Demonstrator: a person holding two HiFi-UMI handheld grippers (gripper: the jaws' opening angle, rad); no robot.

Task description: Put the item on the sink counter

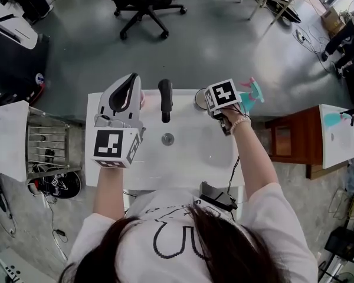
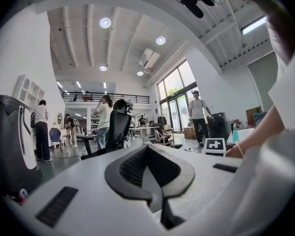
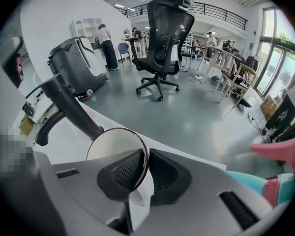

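White sink counter (image 1: 207, 149) on a grey floor (image 1: 224, 34), an office chair (image 1: 143, 2) behind it: the item is held at the back ledge, ready to be set down.

At the left, the left gripper (image 2: 147, 146) hangs over the counter's left edge, its jaws pressed together with nothing between them. The black tap (image 1: 165, 99) stands at the middle. Just to its right is a thin, dark-rimmed round disc (image 3: 115, 146), perhaps a small mirror. The right gripper (image 3: 146, 154) pinches it by the edge, standing on edge above the ledge. A teal-and-pink thing (image 1: 253, 92) stands further right. This looks like the placing step. Whether the disc touches the ledge I cannot tell. Next, it likely needs tipping flat and lowering, then the jaws spread without nudging the tap.
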